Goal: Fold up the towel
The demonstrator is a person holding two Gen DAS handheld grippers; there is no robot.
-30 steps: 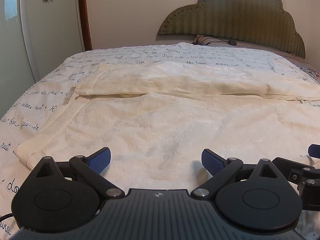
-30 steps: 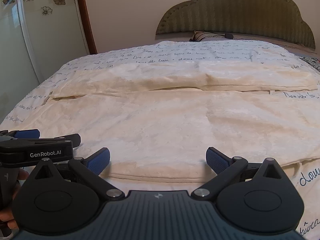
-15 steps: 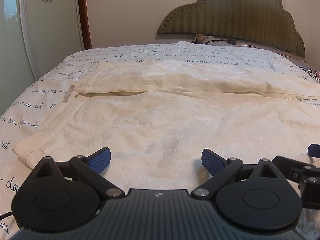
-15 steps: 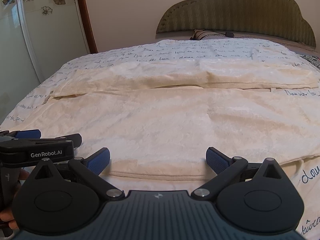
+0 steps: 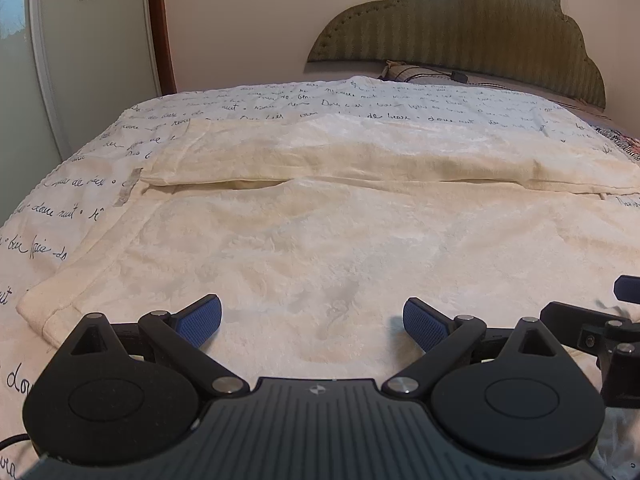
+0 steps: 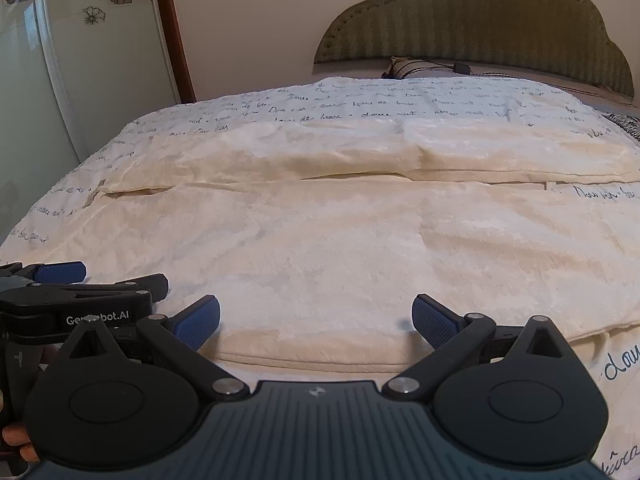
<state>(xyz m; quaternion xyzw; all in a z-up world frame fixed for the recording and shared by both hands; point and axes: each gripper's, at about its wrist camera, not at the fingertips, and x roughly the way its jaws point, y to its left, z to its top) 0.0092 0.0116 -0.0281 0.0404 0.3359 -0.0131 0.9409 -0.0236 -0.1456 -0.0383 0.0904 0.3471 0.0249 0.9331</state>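
Note:
A large cream towel [image 5: 320,240] [image 6: 340,248] lies spread on the bed, its far part folded over into a long band [image 5: 360,156] [image 6: 360,152]. My left gripper [image 5: 312,320] stands open just above the towel's near part, nothing between its blue pads. My right gripper [image 6: 316,320] is open too, over the towel's near folded edge [image 6: 320,354]. In the right wrist view the left gripper [image 6: 76,300] shows at the left, with a person's fingers [image 6: 16,436] on its handle. The right gripper's tip [image 5: 600,320] shows at the right of the left wrist view.
The bed carries a white cover [image 5: 280,100] [image 6: 360,100] with handwritten script. A green padded headboard [image 5: 460,24] [image 6: 480,20] and a pillow [image 5: 404,70] stand at the far end. A glass door with flower stickers [image 5: 24,80] and a brown wooden frame [image 5: 160,24] are on the left.
Both views have shifted only slightly; the grippers stay open over the towel's near edge and the towel has not moved.

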